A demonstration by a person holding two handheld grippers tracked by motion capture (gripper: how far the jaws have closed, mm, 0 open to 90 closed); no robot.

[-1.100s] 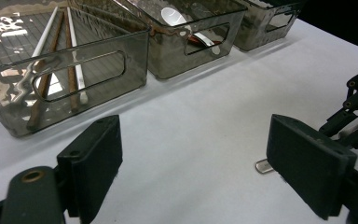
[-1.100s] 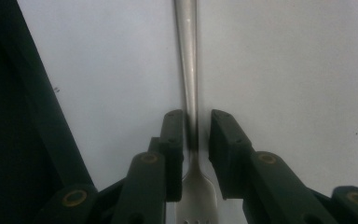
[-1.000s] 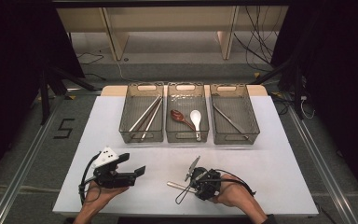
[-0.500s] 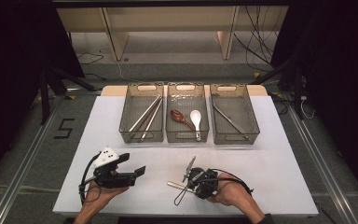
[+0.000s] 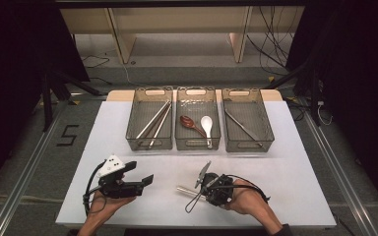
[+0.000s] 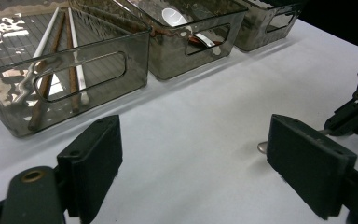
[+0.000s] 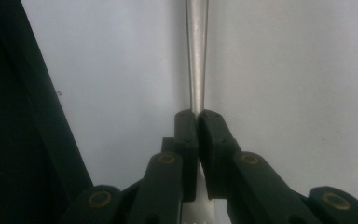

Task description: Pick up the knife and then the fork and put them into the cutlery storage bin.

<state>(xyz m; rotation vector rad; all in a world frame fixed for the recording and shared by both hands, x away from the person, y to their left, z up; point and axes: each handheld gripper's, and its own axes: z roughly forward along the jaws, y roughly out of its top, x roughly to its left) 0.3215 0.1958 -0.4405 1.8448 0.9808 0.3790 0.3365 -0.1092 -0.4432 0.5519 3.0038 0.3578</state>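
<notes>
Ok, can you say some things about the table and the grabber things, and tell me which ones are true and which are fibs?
1. The right gripper is shut on a metal utensil. True.
2. The left gripper holds a chopstick. False: its jaws stand open over bare table.
3. The white spoon lies in the middle bin. True, beside a brown spoon.
4. Four bins stand on the table. False: there are three.
5. The left bin holds long sticks. True.
</notes>
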